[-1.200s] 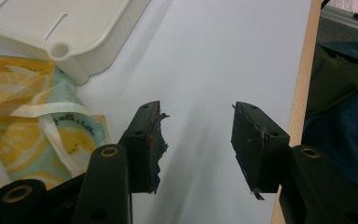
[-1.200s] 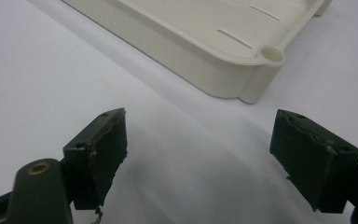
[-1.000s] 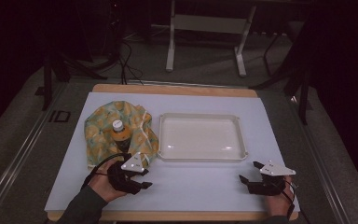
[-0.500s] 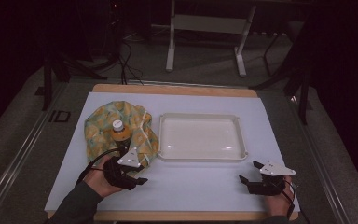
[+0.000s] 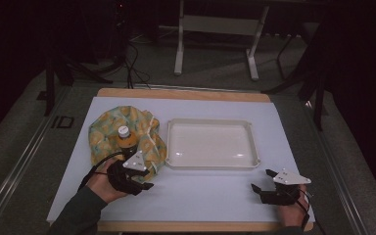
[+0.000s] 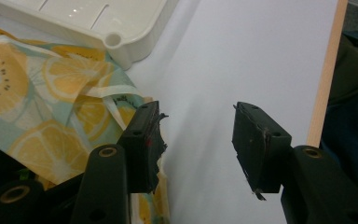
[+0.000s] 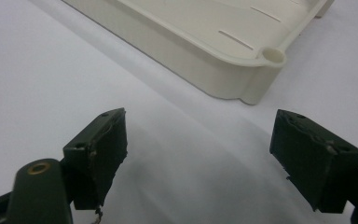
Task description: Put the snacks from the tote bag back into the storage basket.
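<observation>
2 grippers over white table, both released. Left gripper at near left, jaws spread, nothing between them. In left gripper view, 1 jaw touching near edge of fruit-print cloth bag, other jaw over bare table. Bag lying crumpled on left half of table, yellow citrus slices on pale green, white drawstring loose at right side. Bottle with white cap and orange contents standing upright inside bag, neck and cap poking out, just beyond left gripper. Cannot tell whether bag mouth fully open around bottle.

Right gripper at near right, jaws wide apart, resting low over bare table, well apart from bag and bottle. In right gripper view, gap between jaws facing 1 corner of tray.

White tray at table centre, just right of bag, bag edge touching tray's left wall. Tray interior bare, glossy, shallow, rounded corners. Tray corner also seen in left gripper view.
</observation>
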Available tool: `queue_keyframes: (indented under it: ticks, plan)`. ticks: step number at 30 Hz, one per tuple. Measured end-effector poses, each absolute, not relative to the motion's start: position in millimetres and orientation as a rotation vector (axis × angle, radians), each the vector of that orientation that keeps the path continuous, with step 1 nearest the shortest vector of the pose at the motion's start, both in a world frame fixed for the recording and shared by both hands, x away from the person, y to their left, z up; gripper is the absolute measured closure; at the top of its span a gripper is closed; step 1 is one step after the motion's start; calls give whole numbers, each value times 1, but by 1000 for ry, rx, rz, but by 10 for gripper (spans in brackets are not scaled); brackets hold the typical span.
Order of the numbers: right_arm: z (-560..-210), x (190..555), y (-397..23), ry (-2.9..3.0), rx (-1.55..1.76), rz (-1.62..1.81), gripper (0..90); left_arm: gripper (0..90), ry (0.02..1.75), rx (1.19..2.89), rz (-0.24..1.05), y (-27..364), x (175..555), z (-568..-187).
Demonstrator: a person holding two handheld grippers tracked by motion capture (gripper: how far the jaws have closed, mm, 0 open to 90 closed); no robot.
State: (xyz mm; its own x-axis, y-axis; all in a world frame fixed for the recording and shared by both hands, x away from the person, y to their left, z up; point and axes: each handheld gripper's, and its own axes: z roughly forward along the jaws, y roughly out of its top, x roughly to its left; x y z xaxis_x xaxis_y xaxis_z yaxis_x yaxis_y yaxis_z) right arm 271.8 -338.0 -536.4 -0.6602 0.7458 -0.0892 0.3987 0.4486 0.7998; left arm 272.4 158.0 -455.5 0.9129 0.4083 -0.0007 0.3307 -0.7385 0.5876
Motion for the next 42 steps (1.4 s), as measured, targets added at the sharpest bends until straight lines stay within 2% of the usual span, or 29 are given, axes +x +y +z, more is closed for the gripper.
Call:
queue_keyframes:
  ticks: [42]
  plan:
    - [-536,272,-338,2269,962,1081,176,533,654,2544,182,195,298,-443]
